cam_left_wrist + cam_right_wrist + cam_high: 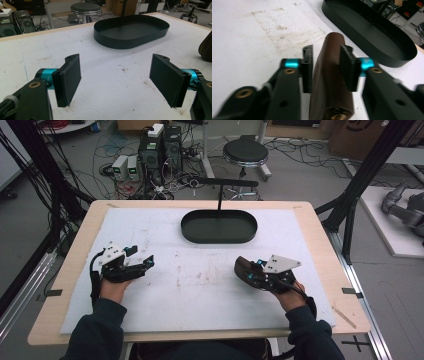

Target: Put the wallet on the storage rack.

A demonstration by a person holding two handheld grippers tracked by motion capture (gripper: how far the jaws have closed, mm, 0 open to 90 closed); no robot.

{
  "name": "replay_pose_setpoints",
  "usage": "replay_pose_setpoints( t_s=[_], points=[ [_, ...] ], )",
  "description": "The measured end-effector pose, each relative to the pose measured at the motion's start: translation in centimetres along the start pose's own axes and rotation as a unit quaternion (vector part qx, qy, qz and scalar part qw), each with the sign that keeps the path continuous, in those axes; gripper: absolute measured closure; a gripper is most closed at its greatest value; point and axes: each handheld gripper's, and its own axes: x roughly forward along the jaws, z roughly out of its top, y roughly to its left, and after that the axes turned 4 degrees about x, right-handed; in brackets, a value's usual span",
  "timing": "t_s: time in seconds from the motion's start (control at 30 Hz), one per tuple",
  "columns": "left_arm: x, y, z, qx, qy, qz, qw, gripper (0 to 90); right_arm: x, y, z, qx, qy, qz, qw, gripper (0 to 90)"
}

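Jaws on the right gripper (pixel 325 71) clamp a brown leather case (pixel 332 82), pads on both flanks; its near end is cut off by the frame edge. Left gripper (pixel 117 80) jaws stand wide apart with nothing between, above the white mat (pixel 165 305). Black oval tray (pixel 219 226) sits at the far middle of the mat, well apart from the case. Case shape is hard to read from above (pixel 246 268).

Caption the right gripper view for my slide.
Right gripper clamps a brown leather case near a black oval metal tray.
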Motion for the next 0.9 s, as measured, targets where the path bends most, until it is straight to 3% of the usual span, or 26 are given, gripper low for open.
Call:
replay_pose_setpoints(
  t_s=[0.53, 0.73, 0.83, 0.9],
  points=[
    [0.0, 0.0, 0.0, -0.001, 0.000, 0.000, 1.0000, 25.1, -0.3, -0.6, -0.3, 0.015, -0.011, -0.014, 0.9997, 51.3],
    [0.1, 0.0, 0.0, 0.000, 0.000, -0.003, 1.0000, 25.1, 0.8, -0.8, -1.0, 0.035, 0.022, 0.003, 0.9991, 39.1],
    [0.1, -0.1, 0.0, 0.001, -0.001, -0.005, 1.0000, 25.1, 1.8, -0.9, -1.4, 0.045, 0.052, 0.018, 0.9975, 39.5],
    [0.1, -0.2, 0.0, 0.003, -0.004, -0.010, 0.9999, 25.1, 2.2, -0.9, -1.4, 0.046, 0.065, 0.036, 0.9962, 47.9]
  ],
)
